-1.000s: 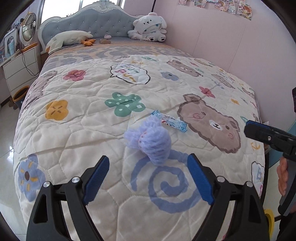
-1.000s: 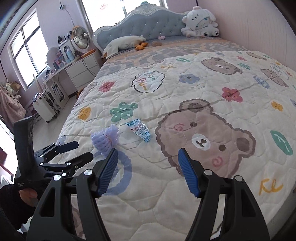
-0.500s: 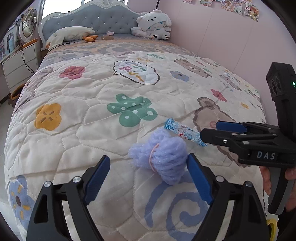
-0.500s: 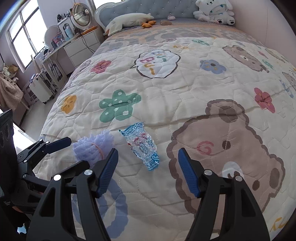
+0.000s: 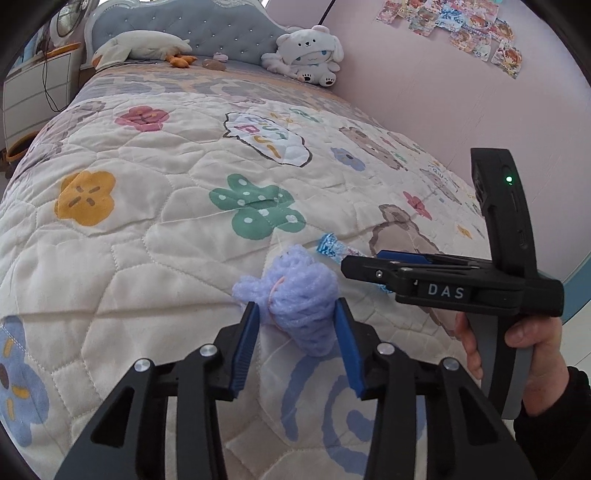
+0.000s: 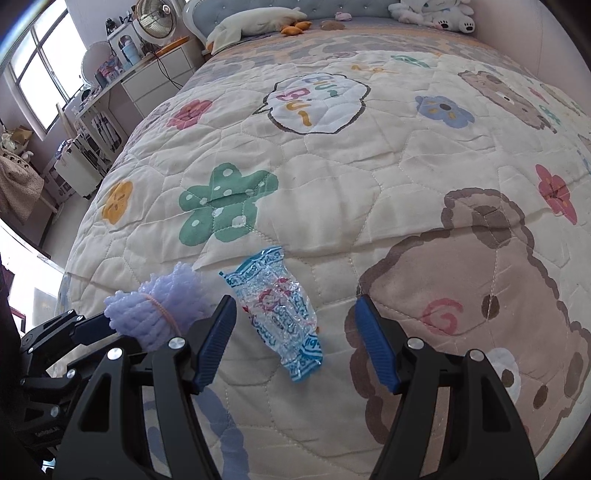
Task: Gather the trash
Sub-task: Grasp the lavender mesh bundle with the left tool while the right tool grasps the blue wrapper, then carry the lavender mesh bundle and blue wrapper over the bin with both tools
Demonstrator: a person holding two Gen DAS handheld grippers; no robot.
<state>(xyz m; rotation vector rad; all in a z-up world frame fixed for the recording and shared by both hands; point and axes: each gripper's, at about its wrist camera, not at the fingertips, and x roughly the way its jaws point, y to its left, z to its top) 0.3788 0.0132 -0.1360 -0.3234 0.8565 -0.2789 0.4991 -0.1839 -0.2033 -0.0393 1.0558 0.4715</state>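
A lilac foam-net wad (image 5: 295, 295) tied with a pink band lies on the quilt near the foot of the bed; it also shows in the right wrist view (image 6: 162, 306). My left gripper (image 5: 297, 321) has its blue pads closed against both sides of the wad. A clear and blue plastic wrapper (image 6: 280, 314) lies flat on the quilt just right of the wad. My right gripper (image 6: 295, 334) is open, its fingers straddling the wrapper just above the quilt. In the left wrist view the right gripper (image 5: 424, 277) hides most of the wrapper (image 5: 330, 247).
The patterned quilt (image 6: 369, 177) covers the whole bed. A plush toy (image 5: 308, 55) and a pillow (image 5: 140, 46) lie at the headboard. A pink wall (image 5: 424, 92) runs along the right side. White drawers (image 6: 159, 70) and a fan (image 6: 153, 16) stand left of the bed.
Both grippers moved forward and down to the quilt. The left jaws narrowed from wide open onto the foam wad. The right gripper came over the wrapper, still open.
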